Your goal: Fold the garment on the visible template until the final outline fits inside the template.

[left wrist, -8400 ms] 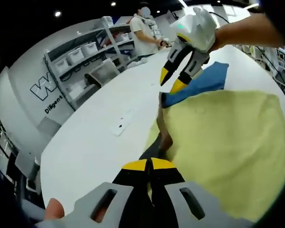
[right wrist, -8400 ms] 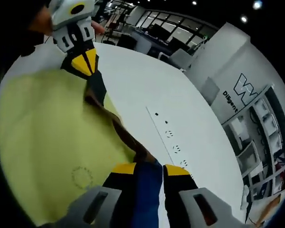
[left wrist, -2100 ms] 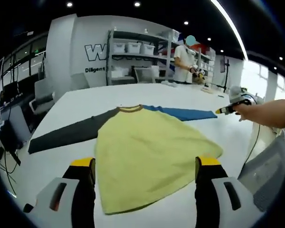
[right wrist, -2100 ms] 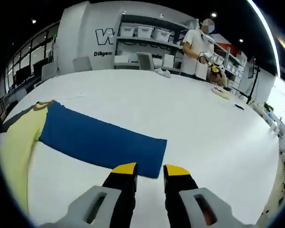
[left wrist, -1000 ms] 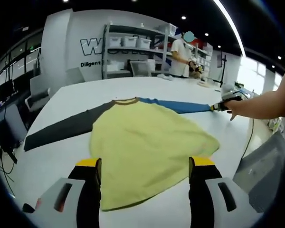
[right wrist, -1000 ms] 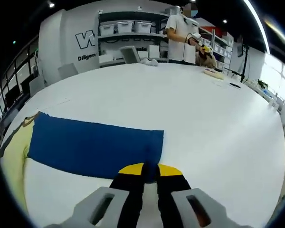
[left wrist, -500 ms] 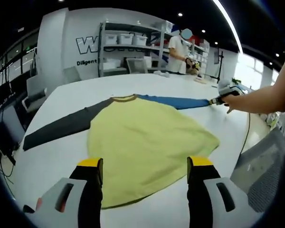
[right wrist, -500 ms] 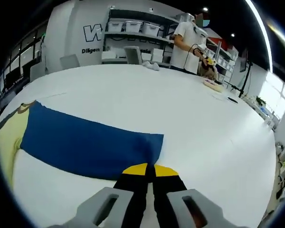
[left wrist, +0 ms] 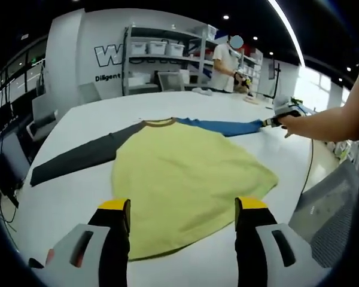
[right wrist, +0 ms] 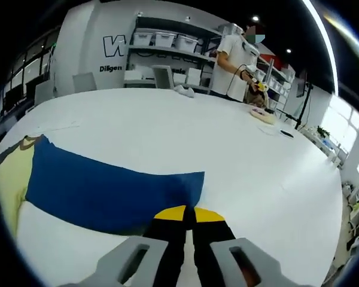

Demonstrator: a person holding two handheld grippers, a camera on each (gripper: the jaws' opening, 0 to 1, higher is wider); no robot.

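Note:
A long-sleeved shirt lies flat on the white table (left wrist: 78, 197): yellow body (left wrist: 182, 173), dark grey sleeve (left wrist: 75, 158) stretched left, blue sleeve (left wrist: 221, 126) stretched right. My left gripper (left wrist: 182, 209) hovers open over the yellow hem, its jaws wide apart and holding nothing. In the right gripper view the blue sleeve (right wrist: 107, 188) runs leftward to the yellow body (right wrist: 3, 179), and my right gripper (right wrist: 184, 211) is shut on the sleeve's cuff end. In the left gripper view the right gripper (left wrist: 274, 122) sits at the sleeve's tip, held by a person's arm (left wrist: 329, 119).
A person (left wrist: 226, 63) stands at the far end of the table beside shelving (left wrist: 161, 60) with white bins. Small items (right wrist: 263, 116) lie on the far right of the table (right wrist: 257, 173). A chair (left wrist: 45, 116) stands left of the table.
Over the last second the right gripper stayed shut on the blue cuff while its view lifted a little. Earlier, about two seconds back, it was open in front of the cuff. The left gripper hardly moved.

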